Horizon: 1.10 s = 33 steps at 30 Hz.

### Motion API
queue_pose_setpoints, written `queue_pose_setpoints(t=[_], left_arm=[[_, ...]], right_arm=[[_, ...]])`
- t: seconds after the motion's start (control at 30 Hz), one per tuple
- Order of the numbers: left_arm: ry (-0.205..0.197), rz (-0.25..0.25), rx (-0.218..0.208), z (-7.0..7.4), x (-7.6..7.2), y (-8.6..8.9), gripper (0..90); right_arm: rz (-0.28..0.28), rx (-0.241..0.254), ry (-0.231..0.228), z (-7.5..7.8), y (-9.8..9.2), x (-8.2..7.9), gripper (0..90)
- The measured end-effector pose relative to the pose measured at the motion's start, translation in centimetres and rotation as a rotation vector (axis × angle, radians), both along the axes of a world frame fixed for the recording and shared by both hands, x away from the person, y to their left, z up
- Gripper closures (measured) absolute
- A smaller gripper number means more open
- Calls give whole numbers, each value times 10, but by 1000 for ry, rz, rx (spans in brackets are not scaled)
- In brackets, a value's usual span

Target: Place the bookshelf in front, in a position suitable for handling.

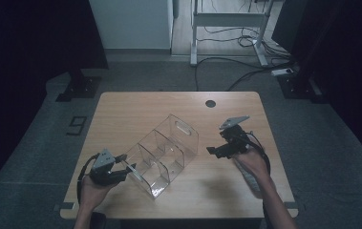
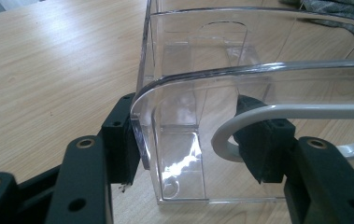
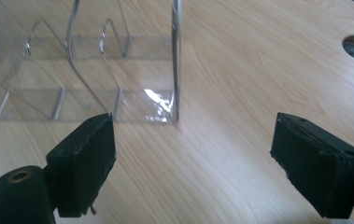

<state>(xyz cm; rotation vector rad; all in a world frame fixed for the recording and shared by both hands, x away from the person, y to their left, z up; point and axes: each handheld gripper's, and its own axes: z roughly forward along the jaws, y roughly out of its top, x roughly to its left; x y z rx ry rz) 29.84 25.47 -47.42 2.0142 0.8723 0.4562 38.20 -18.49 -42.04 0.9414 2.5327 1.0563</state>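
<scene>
A clear acrylic organiser box with inner dividers (image 1: 162, 155) lies mid-table on the light wooden table (image 1: 121, 109). The left gripper (image 1: 121, 171) clamps the box's near end wall between its pads. The right gripper (image 1: 216, 151) hangs just beside the far end, jaws wide with nothing between them. The transparent walls make the compartments hard to make out.

The light wooden rectangular worktop (image 1: 121, 114) carries a clear acrylic compartment organiser (image 1: 166, 152), set diagonally near its middle.

floor (image 1: 35, 143): grey | white cabinet (image 1: 131, 24) | surroundings: dark, perhaps curtains
</scene>
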Motion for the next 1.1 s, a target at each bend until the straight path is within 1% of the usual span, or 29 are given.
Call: queue_pose_setpoints(t=[0.03, 0.07, 0.17, 0.23, 0.3, 0.33, 0.37, 0.47, 0.57, 0.63, 0.73, 0.77, 0.83, 0.87, 0.9, 0.97, 1.0, 1.1], left_arm=[[2, -1, 1, 0, -1, 0, 439], [2, 1, 0, 0, -1, 0, 438], [5, 1, -2, 0, -2, 0, 437], [7, 0, -3, 0, -2, 0, 436], [9, -1, -3, 0, -2, 0, 435], [9, -1, -3, 0, -2, 0, 434], [10, -1, -2, 0, -2, 0, 434], [12, 0, -2, 0, -3, 0, 434], [12, 1, -3, 0, -3, 0, 434], [12, 2, -3, 0, -3, 0, 434], [12, 3, -4, 0, -4, 0, 434], [11, 4, -3, 0, -4, 0, 434], [11, 4, -3, 0, -5, 0, 434], [11, 4, -3, 0, -5, 0, 434], [10, 7, -4, 0, -5, -1, 434], [10, 8, -5, 0, -6, -1, 434], [10, 10, -5, 0, -7, -1, 434], [9, 12, -7, 0, -8, -1, 433]], right_arm=[[-11, -13, -5, -1, -9, -4, 124], [-16, -15, -6, -2, -12, -5, 123], [-44, -11, -15, -6, -25, -8, 122], [-60, -10, -6, -9, -34, -11, 121], [-81, -12, -8, -13, -42, -15, 117], [-81, -12, -8, -13, -42, -15, 117], [-94, -10, -4, -17, -51, -18, 118], [-120, -32, -8, -23, -61, -20, 119], [-160, -36, 8, -34, -73, -22, 123], [-184, -59, 18, -42, -78, -22, 127], [-211, -67, 33, -53, -82, -21, 131], [-218, -76, 43, -58, -83, -20, 134], [-228, -87, 49, -65, -85, -19, 135], [-228, -87, 49, -65, -85, -19, 135], [-238, -82, 67, -71, -86, -18, 132], [-250, -80, 78, -75, -87, -17, 133], [-256, -84, 94, -78, -88, -16, 133], [-259, -93, 107, -85, -90, -14, 133]])
